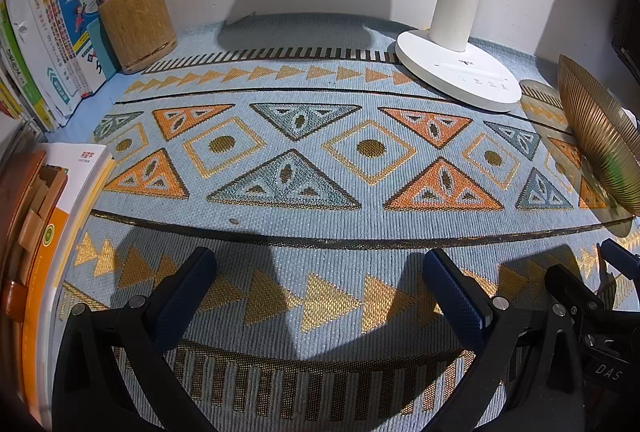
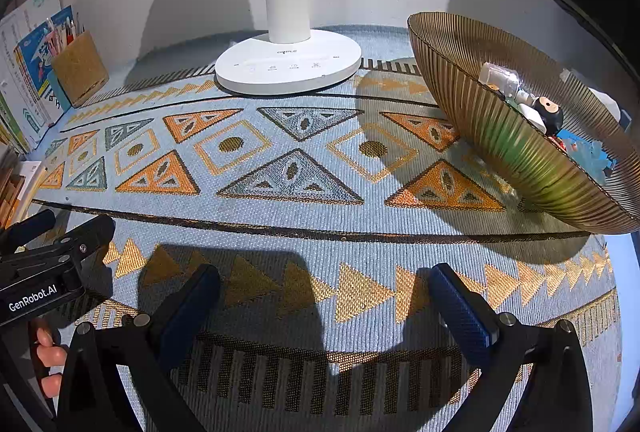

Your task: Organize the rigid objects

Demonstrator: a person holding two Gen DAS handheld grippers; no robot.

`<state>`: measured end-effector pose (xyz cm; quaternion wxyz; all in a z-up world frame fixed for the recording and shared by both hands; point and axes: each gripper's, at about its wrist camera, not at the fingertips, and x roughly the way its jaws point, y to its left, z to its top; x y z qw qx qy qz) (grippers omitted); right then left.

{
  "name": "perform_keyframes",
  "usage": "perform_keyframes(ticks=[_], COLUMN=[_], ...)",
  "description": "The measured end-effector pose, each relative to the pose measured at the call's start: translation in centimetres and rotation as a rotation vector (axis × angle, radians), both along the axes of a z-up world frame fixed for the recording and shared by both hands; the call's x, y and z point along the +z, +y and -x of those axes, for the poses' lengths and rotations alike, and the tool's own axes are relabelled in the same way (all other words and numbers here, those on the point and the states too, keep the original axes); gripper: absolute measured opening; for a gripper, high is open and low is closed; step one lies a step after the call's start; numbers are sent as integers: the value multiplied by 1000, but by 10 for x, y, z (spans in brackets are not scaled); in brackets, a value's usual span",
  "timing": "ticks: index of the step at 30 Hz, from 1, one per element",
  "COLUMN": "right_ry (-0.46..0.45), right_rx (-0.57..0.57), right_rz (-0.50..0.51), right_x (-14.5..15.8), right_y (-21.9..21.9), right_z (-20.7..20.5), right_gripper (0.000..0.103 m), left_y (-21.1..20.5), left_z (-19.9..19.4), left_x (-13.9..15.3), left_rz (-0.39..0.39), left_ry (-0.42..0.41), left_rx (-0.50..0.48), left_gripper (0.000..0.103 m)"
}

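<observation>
Fingers of left gripper and right gripper are spread wide, nothing held, over patterned bench; small rigid items are gathered in ribbed bowl at right, probably so they're kept together.

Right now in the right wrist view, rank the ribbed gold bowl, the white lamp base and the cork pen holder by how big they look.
1. ribbed gold bowl, though it sits nearer the camera, which inflates it.
2. white lamp base.
3. cork pen holder, far off at the fisheye edge, so likely understated.
</observation>
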<state>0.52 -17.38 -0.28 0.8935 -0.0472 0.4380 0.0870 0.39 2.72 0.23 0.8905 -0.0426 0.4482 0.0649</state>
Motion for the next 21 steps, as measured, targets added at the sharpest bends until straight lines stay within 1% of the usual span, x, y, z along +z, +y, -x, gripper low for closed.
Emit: perform_keyframes(ticks=[21], right_ry=[0], right_rx=[2], right_rz=[0], right_x=[0], right_y=[0], right_z=[1], right_gripper=[103], left_y=[0], left_z=[1], left_x=[0], left_rz=[0], left_ry=[-1], left_rx=[-5], left_gripper=[103])
